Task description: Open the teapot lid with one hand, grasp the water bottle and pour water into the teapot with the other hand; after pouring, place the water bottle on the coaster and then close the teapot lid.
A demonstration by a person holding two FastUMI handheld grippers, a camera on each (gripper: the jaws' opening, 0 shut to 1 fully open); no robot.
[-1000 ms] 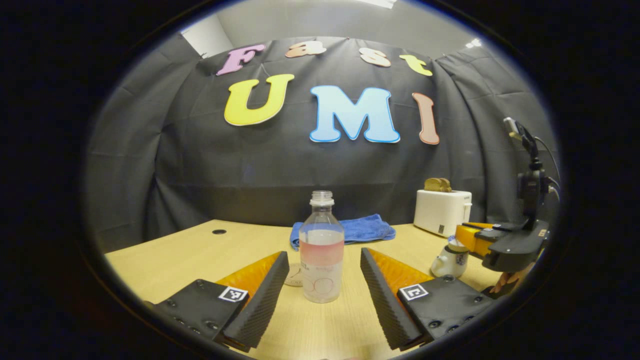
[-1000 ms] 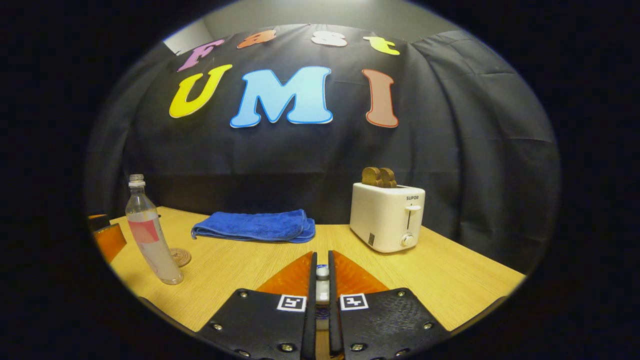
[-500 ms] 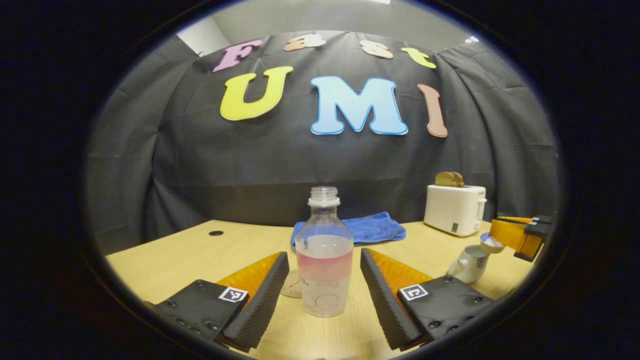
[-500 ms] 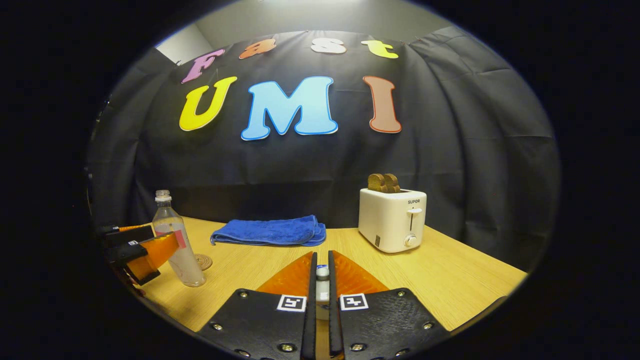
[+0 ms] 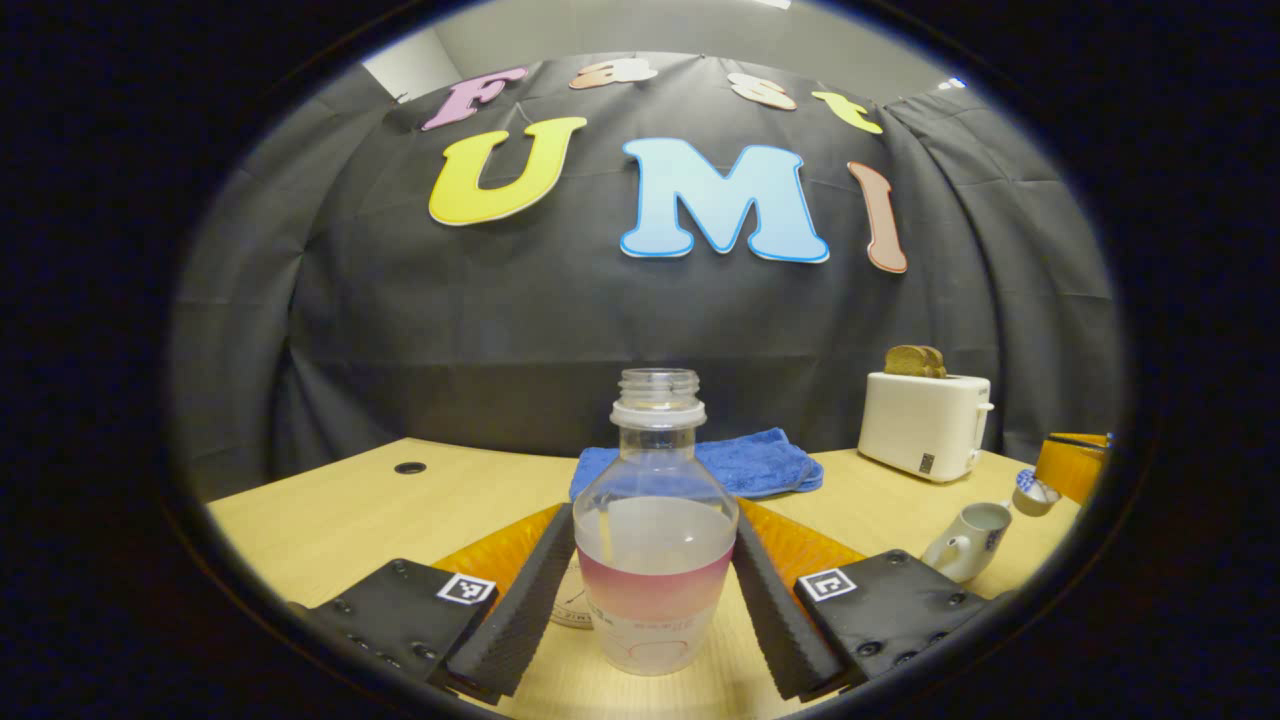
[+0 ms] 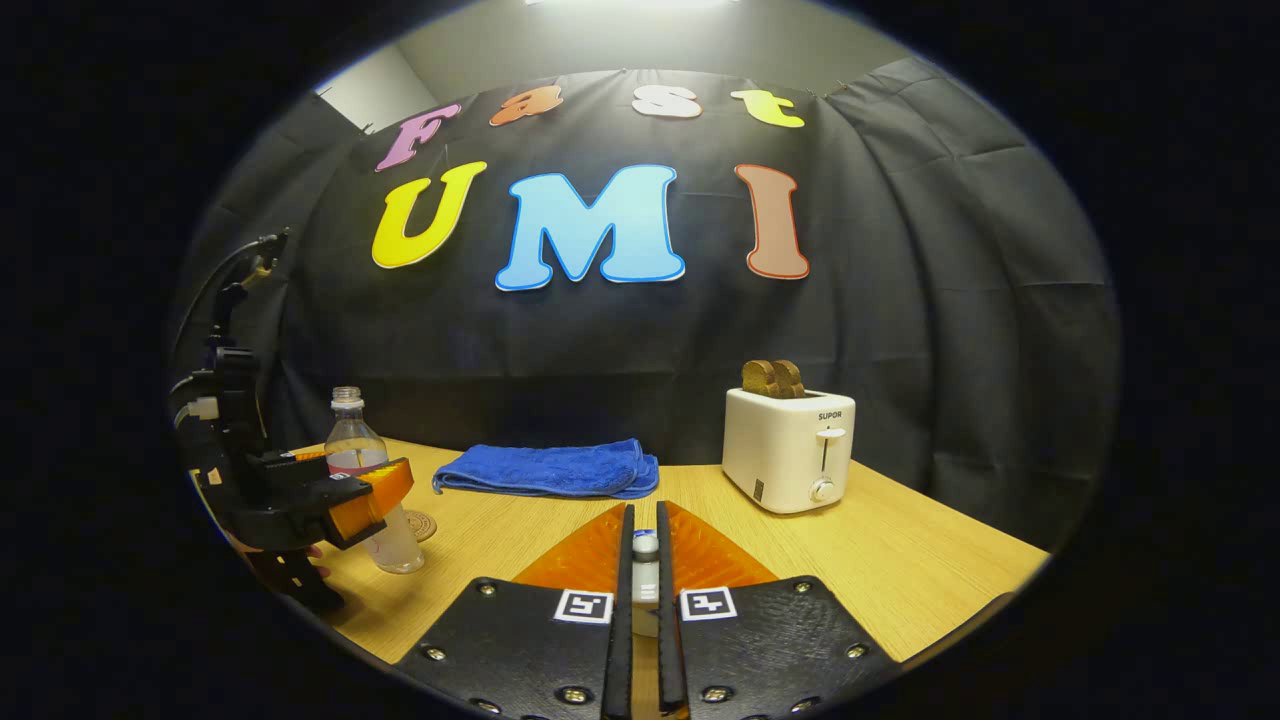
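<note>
Left gripper point(image 5: 652, 600) moved forward around water bottle point(image 5: 655, 545); fingers point(image 5: 520, 610) narrowed from wide apart to touching bottle's sides. Lid point(image 5: 1032, 490) carried farther from bottle.

Your water bottle point(image 5: 655, 530) hides most of the coaster point(image 5: 572, 606) behind it; the right gripper point(image 5: 1072, 462) is cut off at the edge, and the teapot lid point(image 6: 645, 580) sits largely buried between its jaws.
</note>
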